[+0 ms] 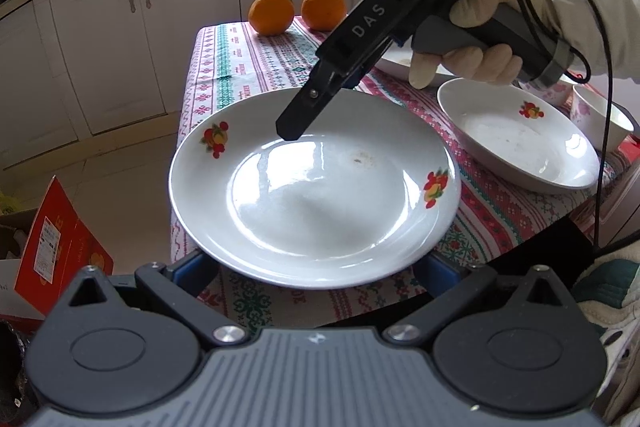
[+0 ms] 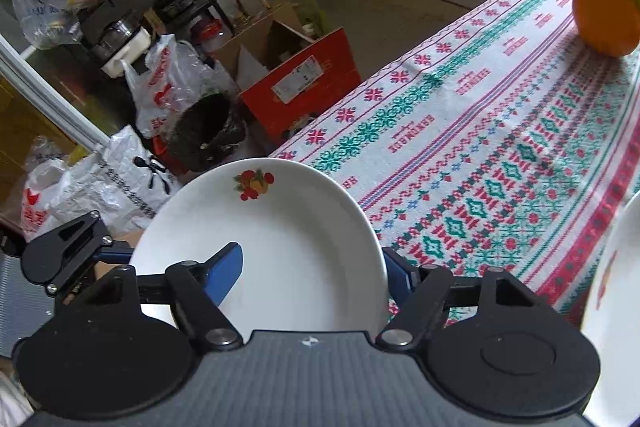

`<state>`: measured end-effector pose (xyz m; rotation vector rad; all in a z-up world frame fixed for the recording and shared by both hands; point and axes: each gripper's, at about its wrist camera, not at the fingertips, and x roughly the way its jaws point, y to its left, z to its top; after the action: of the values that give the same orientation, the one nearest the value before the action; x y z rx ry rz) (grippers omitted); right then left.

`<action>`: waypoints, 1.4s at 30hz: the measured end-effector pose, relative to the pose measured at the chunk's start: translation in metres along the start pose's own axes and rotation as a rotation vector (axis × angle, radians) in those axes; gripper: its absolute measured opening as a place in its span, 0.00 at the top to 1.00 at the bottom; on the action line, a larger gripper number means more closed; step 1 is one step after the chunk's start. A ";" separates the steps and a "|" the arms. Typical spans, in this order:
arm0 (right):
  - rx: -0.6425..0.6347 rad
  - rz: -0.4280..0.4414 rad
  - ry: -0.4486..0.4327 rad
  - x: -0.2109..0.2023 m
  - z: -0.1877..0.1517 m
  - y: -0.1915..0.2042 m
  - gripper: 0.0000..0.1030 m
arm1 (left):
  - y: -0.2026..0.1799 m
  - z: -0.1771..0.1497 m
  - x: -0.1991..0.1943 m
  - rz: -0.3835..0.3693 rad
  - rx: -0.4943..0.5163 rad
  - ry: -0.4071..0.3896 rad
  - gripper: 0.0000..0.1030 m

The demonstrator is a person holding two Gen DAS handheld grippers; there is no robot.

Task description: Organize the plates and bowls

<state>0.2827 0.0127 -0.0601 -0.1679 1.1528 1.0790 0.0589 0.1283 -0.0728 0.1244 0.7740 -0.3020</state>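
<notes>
A white plate with fruit decals (image 1: pixel 316 195) lies at the near left edge of the table; it also shows in the right wrist view (image 2: pixel 280 247). My left gripper (image 1: pixel 316 273) is wide open, its blue fingers (image 1: pixel 192 273) low beside and under the plate's near rim. My right gripper (image 2: pixel 316 267) is over the plate's far rim, one blue finger (image 2: pixel 226 267) inside the plate and the other outside the rim, with a gap between them. A second white plate (image 1: pixel 520 139) lies to the right, with a floral bowl (image 1: pixel 600 119) behind it.
Two oranges (image 1: pixel 296 9) sit at the table's far end on the patterned cloth (image 1: pixel 248 75). A red carton (image 1: pixel 52 243) and plastic bags (image 2: pixel 168 87) stand on the floor left of the table. Kitchen cabinets (image 1: pixel 112 39) lie beyond.
</notes>
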 end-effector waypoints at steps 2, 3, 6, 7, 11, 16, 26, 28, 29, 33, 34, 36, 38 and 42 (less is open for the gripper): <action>0.012 0.026 -0.003 0.000 0.001 -0.003 0.24 | 0.001 0.000 -0.001 -0.003 0.004 0.004 0.01; 0.016 0.032 -0.003 0.000 0.001 -0.003 0.24 | 0.001 0.001 0.000 -0.005 0.007 0.007 0.01; 0.033 0.057 -0.003 -0.002 0.001 -0.007 0.24 | 0.003 0.003 0.001 -0.010 0.018 0.015 0.01; 0.037 0.062 -0.004 -0.002 0.002 -0.008 0.24 | 0.004 0.003 0.001 -0.013 0.018 0.019 0.01; 0.045 0.065 -0.015 -0.005 0.003 -0.010 0.24 | 0.006 0.006 0.002 -0.014 0.036 0.028 0.02; 0.044 0.045 -0.030 -0.009 0.009 -0.016 0.24 | 0.011 0.015 0.008 -0.022 0.058 0.027 0.02; 0.080 0.000 -0.075 -0.018 0.025 -0.047 0.24 | 0.030 0.043 0.036 -0.077 0.083 0.016 0.02; 0.086 -0.008 -0.081 -0.019 0.029 -0.053 0.24 | 0.035 0.048 0.042 -0.086 0.087 0.016 0.02; 0.087 -0.012 -0.085 -0.019 0.032 -0.055 0.24 | 0.037 0.050 0.044 -0.089 0.087 0.017 0.02; 0.096 -0.026 -0.098 -0.017 0.038 -0.065 0.24 | 0.041 0.056 0.053 -0.093 0.096 0.020 0.02; 0.098 -0.028 -0.101 -0.016 0.039 -0.067 0.24 | 0.042 0.057 0.053 -0.094 0.097 0.021 0.02; 0.106 -0.029 -0.108 -0.015 0.042 -0.070 0.24 | 0.044 0.059 0.055 -0.093 0.099 0.021 0.02; 0.110 -0.030 -0.114 -0.014 0.045 -0.074 0.24 | 0.045 0.061 0.057 -0.092 0.100 0.021 0.02; 0.109 -0.034 -0.123 -0.013 0.049 -0.077 0.24 | 0.048 0.062 0.060 -0.089 0.105 0.019 0.02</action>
<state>0.3731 -0.0052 -0.0578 -0.0347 1.0912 0.9808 0.1563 0.1467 -0.0709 0.1929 0.7839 -0.4264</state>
